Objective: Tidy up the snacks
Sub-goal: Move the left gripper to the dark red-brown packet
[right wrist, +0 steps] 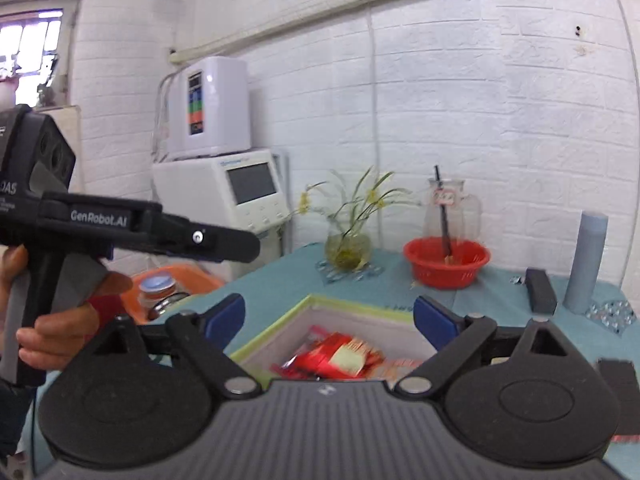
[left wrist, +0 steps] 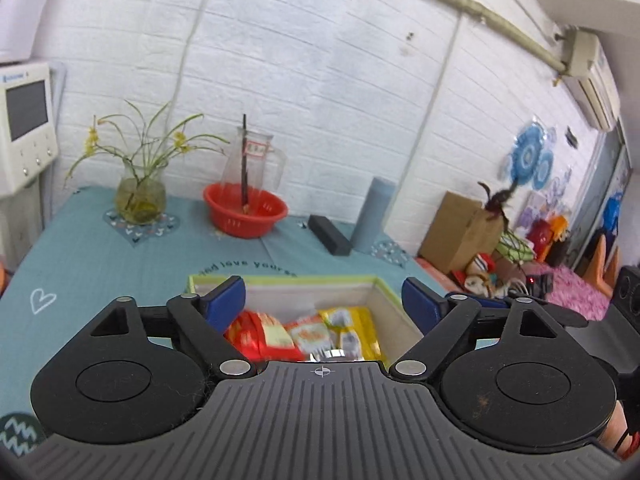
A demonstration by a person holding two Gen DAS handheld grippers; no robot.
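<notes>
A white box with a green rim [left wrist: 384,286] sits on the teal tablecloth and holds snack packets: a red one [left wrist: 256,334], an orange-white one [left wrist: 310,336] and a yellow one [left wrist: 358,328]. My left gripper [left wrist: 322,300] is open and empty above the box's near side. My right gripper [right wrist: 328,314] is open and empty above the same box [right wrist: 280,330], where red packets [right wrist: 340,358] show. The left gripper's body [right wrist: 132,232] shows at the left of the right wrist view, held in a hand.
At the back of the table stand a glass vase with a plant [left wrist: 140,196], a red basket [left wrist: 245,210] with a glass pitcher [left wrist: 256,160], a black bar [left wrist: 329,235] and a grey-blue cylinder [left wrist: 374,216]. A white appliance [right wrist: 224,188] stands left of the table.
</notes>
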